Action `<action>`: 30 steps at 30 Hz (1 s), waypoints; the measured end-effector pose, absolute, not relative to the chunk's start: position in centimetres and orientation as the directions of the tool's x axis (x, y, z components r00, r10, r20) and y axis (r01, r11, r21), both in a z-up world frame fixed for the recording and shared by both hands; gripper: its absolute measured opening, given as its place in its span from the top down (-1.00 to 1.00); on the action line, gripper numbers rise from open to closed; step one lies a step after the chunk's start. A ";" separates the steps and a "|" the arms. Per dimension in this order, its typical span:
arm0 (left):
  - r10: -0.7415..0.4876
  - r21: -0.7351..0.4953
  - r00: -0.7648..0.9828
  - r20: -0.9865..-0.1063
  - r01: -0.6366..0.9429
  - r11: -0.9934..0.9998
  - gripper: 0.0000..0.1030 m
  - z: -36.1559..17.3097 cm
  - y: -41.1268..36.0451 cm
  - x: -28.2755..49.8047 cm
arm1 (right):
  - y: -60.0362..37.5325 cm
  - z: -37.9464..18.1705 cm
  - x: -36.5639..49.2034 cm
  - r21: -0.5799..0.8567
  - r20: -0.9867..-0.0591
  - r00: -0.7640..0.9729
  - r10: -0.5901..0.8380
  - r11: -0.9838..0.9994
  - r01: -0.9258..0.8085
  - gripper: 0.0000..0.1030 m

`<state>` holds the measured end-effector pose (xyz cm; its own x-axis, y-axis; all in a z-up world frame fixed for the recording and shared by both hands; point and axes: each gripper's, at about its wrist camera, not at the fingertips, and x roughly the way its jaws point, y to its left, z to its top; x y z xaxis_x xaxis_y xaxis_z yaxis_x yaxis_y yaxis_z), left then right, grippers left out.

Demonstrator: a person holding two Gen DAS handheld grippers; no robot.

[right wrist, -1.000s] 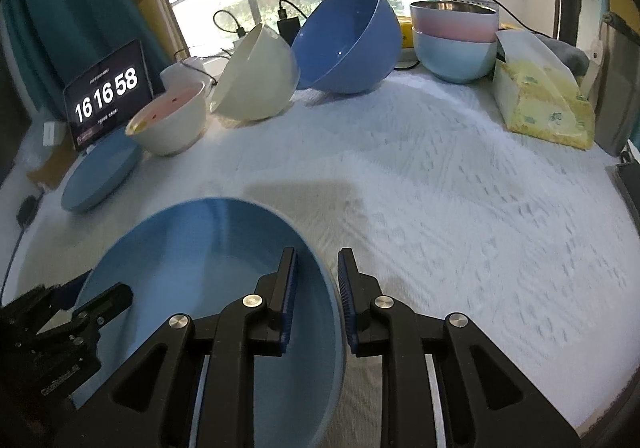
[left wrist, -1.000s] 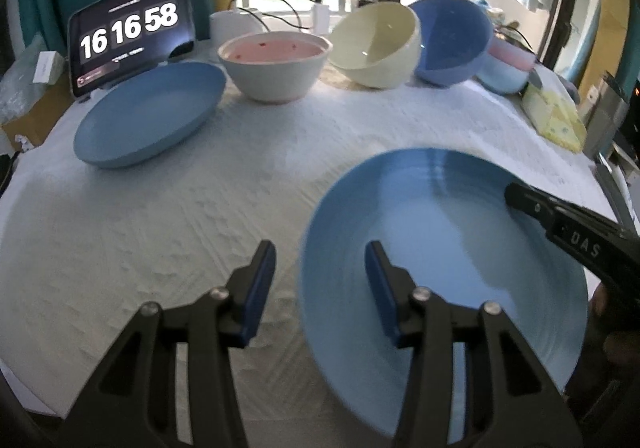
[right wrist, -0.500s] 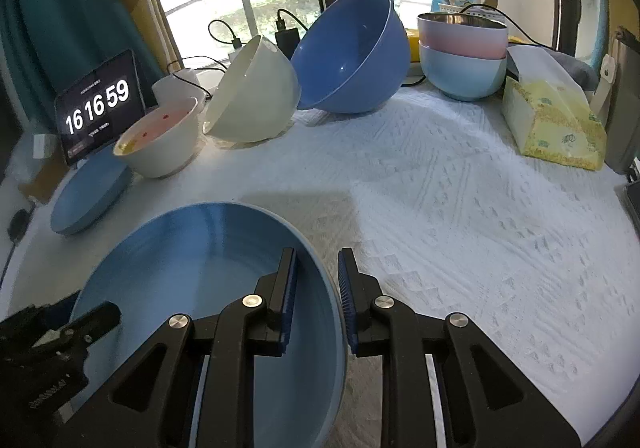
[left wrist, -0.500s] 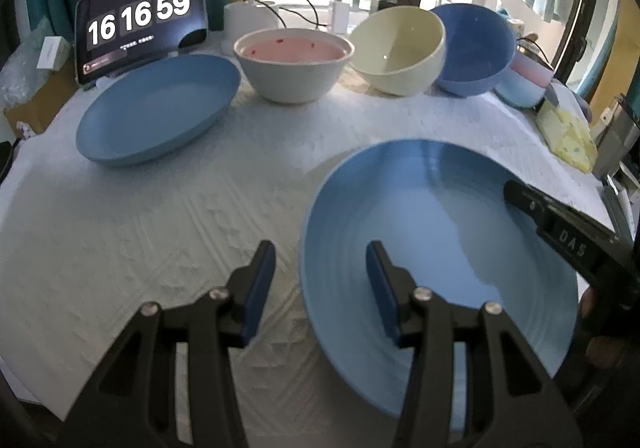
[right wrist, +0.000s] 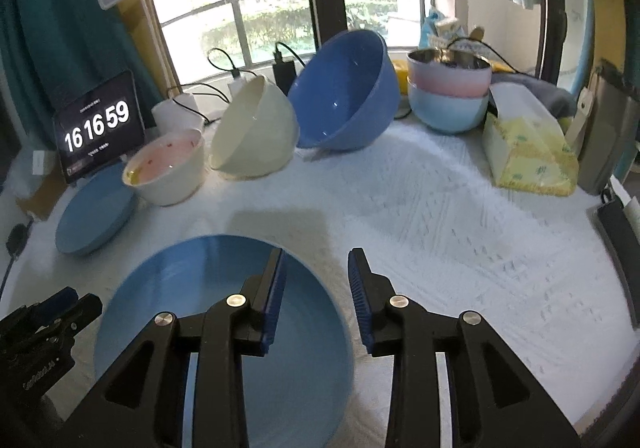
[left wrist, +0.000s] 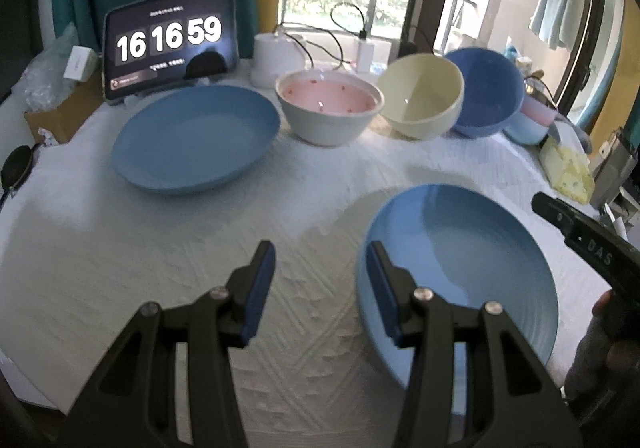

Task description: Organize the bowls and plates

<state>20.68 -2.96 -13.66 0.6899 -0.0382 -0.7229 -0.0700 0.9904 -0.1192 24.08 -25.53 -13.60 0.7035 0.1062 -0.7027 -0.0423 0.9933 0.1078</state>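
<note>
Near plate (right wrist: 224, 328) lies at worktop (right wrist: 460, 216) front edge. Right claw (right wrist: 316, 300) jaws opening, rim between them, pads clear. Left claw (left wrist: 320, 288) open, empty. Far plate (left wrist: 196, 136) and bowls unstacked at back edge: sorting remains.

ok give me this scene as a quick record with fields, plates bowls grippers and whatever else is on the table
near plate: blue plate flat on the white tablecloth
far plate: second blue plate beside the clock tablet
bowls: pink-lined bowl, cream bowl, large blue bowl, pink-on-blue stack
left gripper: open, holding nothing
right gripper: jaws opening, plate rim between them
other: tissue pack
</note>
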 end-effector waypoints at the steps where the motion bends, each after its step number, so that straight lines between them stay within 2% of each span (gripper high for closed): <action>1: -0.037 -0.122 0.696 -0.717 -0.073 0.990 0.05 -13.4 -2.6 20.6 | -25.2 -13.4 24.0 0.108 -0.700 0.706 0.110 0.993 -0.047 0.34; 16: 0.027 -0.154 0.738 -0.674 -0.176 0.972 0.05 -12.4 4.2 19.1 | -19.0 -11.3 24.0 0.074 -0.676 0.718 0.168 0.984 -0.161 0.34; 30: 0.073 -0.176 0.729 -0.681 -0.259 0.950 0.05 -13.2 9.6 19.6 | -14.0 -11.5 25.1 0.050 -0.686 0.698 0.203 0.971 -0.233 0.34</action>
